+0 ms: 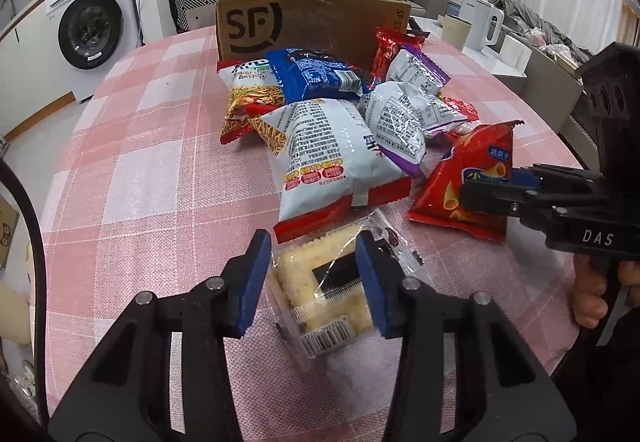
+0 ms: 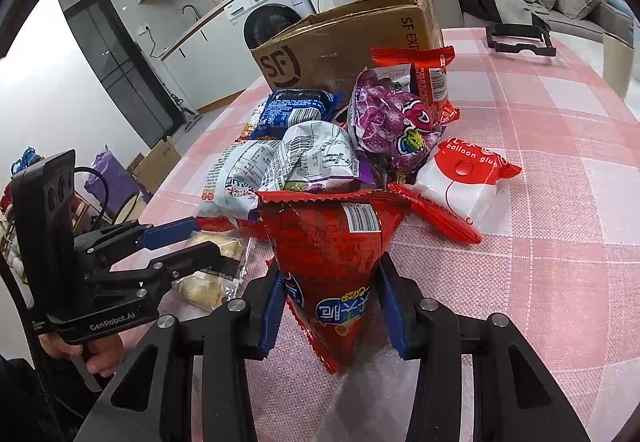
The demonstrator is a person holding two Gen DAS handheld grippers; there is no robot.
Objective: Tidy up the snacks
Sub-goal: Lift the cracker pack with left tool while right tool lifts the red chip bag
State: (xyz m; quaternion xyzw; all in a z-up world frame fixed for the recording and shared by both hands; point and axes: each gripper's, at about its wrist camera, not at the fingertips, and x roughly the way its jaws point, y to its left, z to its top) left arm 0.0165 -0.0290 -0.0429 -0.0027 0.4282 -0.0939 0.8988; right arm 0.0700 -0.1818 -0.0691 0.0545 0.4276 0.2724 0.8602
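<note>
Left gripper (image 1: 316, 278): blue pads close against both sides of a clear-wrapped pack of pale biscuits (image 1: 320, 290), lying on the pink checked tablecloth (image 1: 140, 169) toward the table's near edge. Right gripper (image 2: 332, 306): pads pressing the lower end of a red crisp bag (image 2: 332, 254), standing tilted, probably lifted a little off the cloth, though the underside is hidden. Beyond both, a heap of snack bags near the table's middle: large white bag (image 1: 332, 157), blue bag (image 1: 316, 75), purple bag (image 2: 392, 121), noodle-snack bag (image 1: 248, 101). Behind the heap, toward the far edge, an open SF cardboard box (image 1: 312, 17). Just right of the heap, a red-and-white balloon glue packet (image 2: 468, 185).
</note>
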